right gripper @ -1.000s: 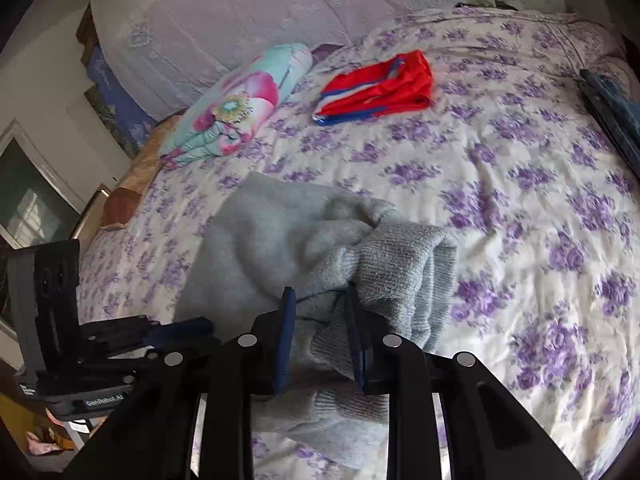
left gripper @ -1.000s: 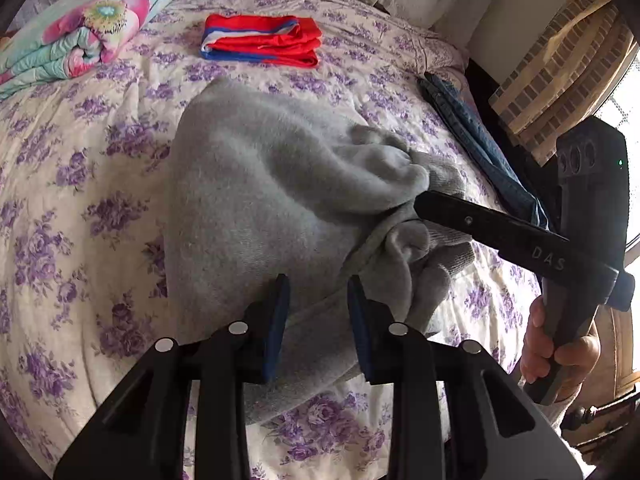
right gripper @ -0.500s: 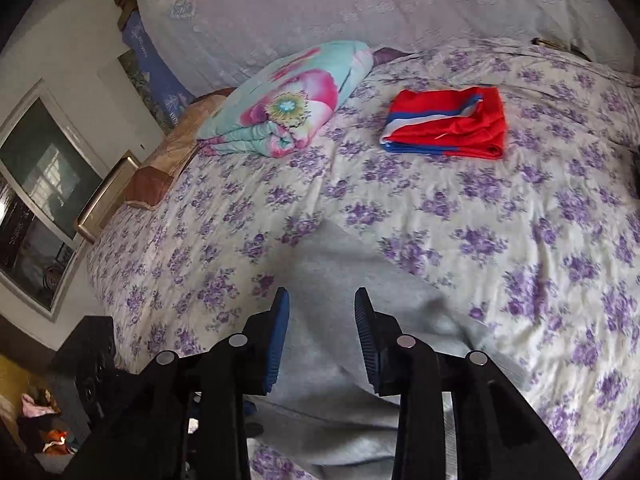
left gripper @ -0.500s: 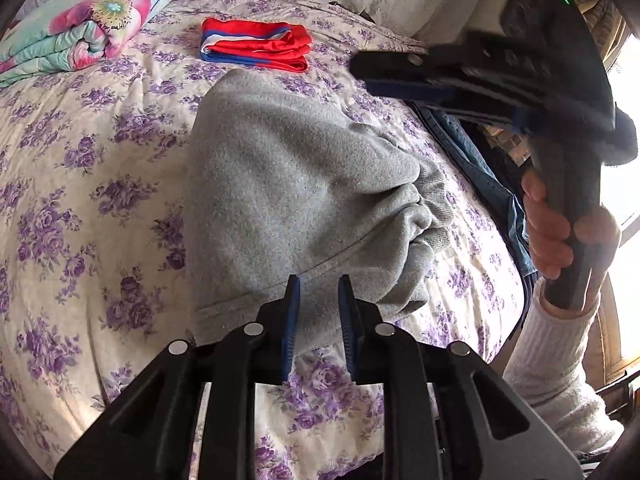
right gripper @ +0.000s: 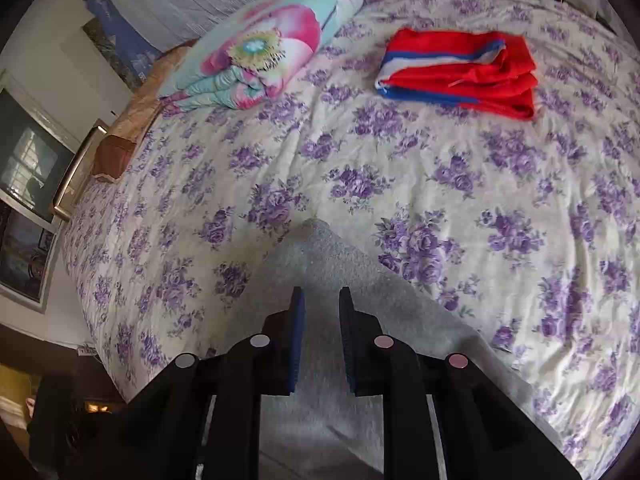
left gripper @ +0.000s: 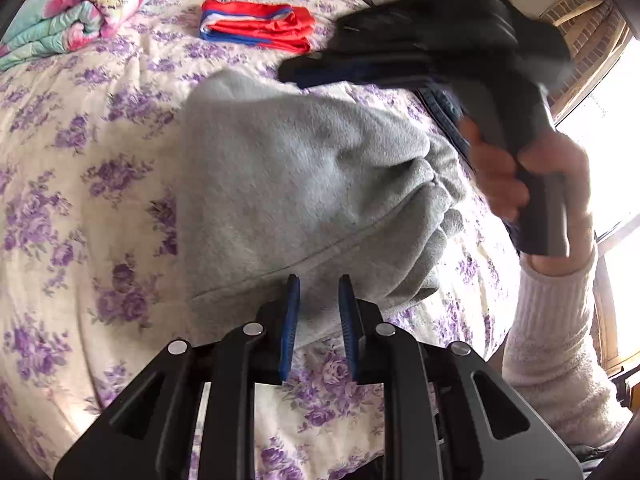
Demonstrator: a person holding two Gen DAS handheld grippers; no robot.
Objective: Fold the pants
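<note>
The grey sweatpants (left gripper: 288,184) lie folded in a bundle on the floral bedspread (left gripper: 80,184), on the near side of the folded red garment (left gripper: 260,26). The left gripper (left gripper: 319,292) hovers at their near edge, jaws narrowly parted, pinching nothing. The right gripper (right gripper: 321,300), above their far corner, is closing with nothing between its pads.

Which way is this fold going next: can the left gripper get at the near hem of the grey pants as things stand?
Probably yes: the left gripper hovers right at the grey pants near edge, slightly parted with nothing between, while the right gripper is raised farther back.
</note>
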